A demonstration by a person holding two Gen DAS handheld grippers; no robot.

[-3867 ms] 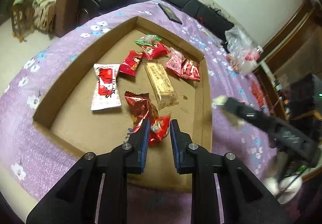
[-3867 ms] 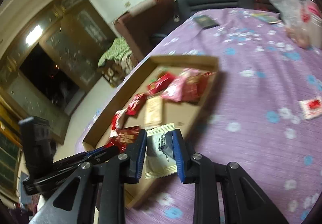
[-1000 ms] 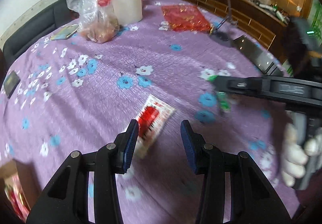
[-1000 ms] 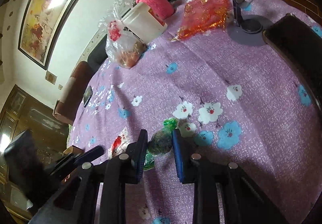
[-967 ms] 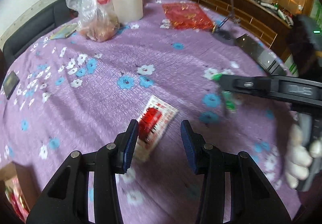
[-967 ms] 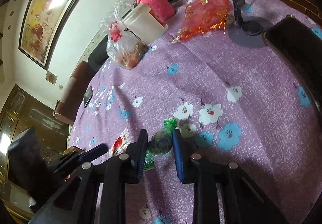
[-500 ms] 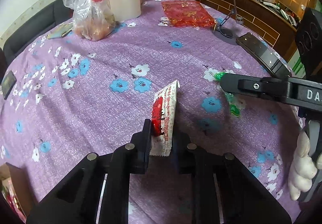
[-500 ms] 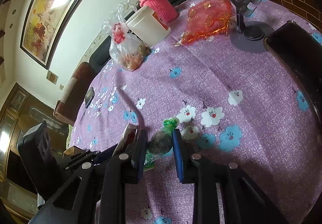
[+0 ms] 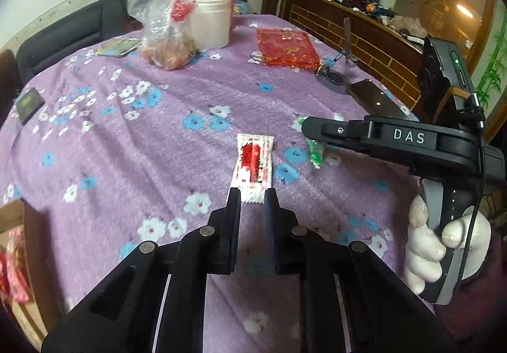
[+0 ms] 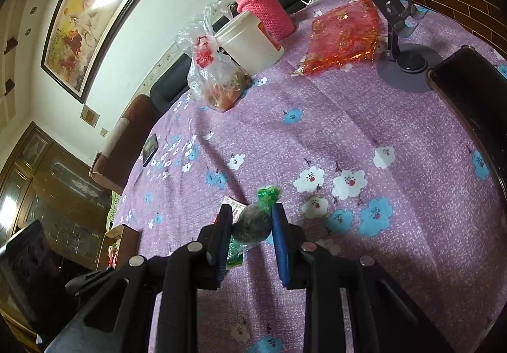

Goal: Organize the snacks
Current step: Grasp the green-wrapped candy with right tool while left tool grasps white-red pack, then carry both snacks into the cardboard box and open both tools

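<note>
My left gripper (image 9: 252, 198) is shut on the near end of a white and red snack packet (image 9: 253, 167) and holds it flat above the purple flowered tablecloth (image 9: 126, 143). My right gripper (image 10: 250, 219) is shut on a green-wrapped candy (image 10: 253, 226); it also shows in the left wrist view (image 9: 305, 126) at the right, with the green wrapper (image 9: 315, 153) hanging under it. The white and red packet's edge (image 10: 231, 205) peeks out left of the candy in the right wrist view.
A plastic bag of food (image 9: 168, 32), a white tub (image 9: 210, 20), a pink-sleeved bottle (image 10: 263, 10), a red foil pouch (image 9: 286, 47), a phone stand (image 10: 402, 58) and a dark tablet (image 10: 475, 102) stand far. The cardboard box corner with snacks (image 9: 12, 254) is at left.
The white and red packet, held upright on edge half a second ago, now lies flat in my left gripper, lifted higher. My right gripper keeps hold of the green candy and has risen slightly.
</note>
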